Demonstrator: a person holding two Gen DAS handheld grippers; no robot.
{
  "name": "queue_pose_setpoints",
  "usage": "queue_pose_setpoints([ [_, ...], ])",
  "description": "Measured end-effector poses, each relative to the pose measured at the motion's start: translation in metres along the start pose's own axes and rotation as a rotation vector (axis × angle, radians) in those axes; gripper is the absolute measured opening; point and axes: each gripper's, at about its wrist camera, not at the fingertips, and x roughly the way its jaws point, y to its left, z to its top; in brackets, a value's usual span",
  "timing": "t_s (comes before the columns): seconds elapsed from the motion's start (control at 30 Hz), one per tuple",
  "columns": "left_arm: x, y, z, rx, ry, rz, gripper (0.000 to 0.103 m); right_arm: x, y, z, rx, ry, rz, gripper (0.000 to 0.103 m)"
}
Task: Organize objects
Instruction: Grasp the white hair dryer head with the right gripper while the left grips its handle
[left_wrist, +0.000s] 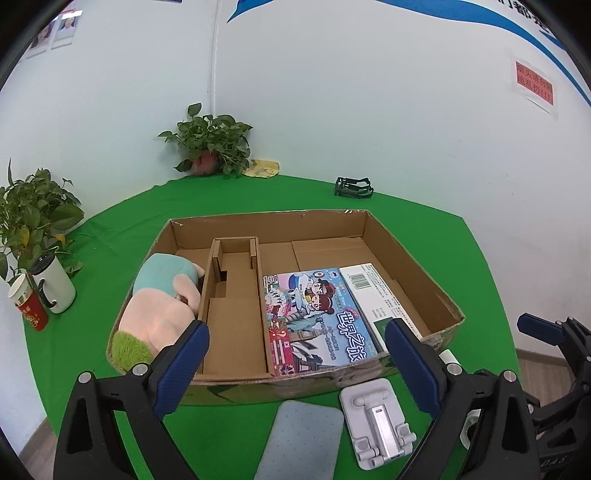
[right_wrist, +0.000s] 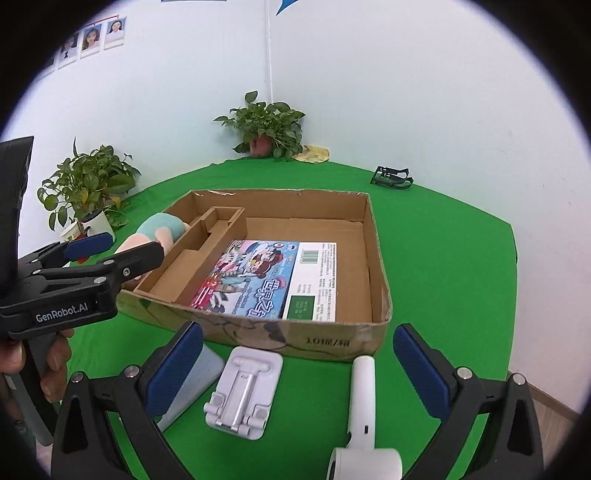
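A shallow cardboard box (left_wrist: 413, 258) (right_wrist: 376, 251) sits on the green table. It holds a plush toy (left_wrist: 159, 295) (right_wrist: 162, 230) at its left, a cardboard divider (left_wrist: 232, 295) and a colourful game box (left_wrist: 317, 317) (right_wrist: 273, 280). In front of the box lie a pale blue pad (left_wrist: 301, 439) (right_wrist: 195, 380), a white folding phone stand (left_wrist: 380, 421) (right_wrist: 243, 391) and a white handheld device (right_wrist: 362, 413). My left gripper (left_wrist: 295, 362) is open and empty above the box's near edge. My right gripper (right_wrist: 295, 373) is open and empty above the phone stand.
Two potted plants (left_wrist: 210, 144) (left_wrist: 33, 218) stand at the back and left. A white mug (left_wrist: 55, 284) and a red cup (left_wrist: 29, 310) stand at the left. A black holder (left_wrist: 354, 187) lies far back. The table edge drops off at the right.
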Motion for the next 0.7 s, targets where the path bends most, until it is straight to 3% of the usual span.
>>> queue_pose_setpoints([
  [0.37, -0.015, -0.007, -0.017, 0.021, -0.006, 0.067, 0.097, -0.01, 0.01, -0.017, -0.015, -0.018, 0.002, 0.102],
  [0.7, -0.01, -0.01, -0.023, 0.013, 0.017, 0.072, 0.097, -0.01, 0.015, -0.028, -0.009, -0.01, 0.034, 0.101],
])
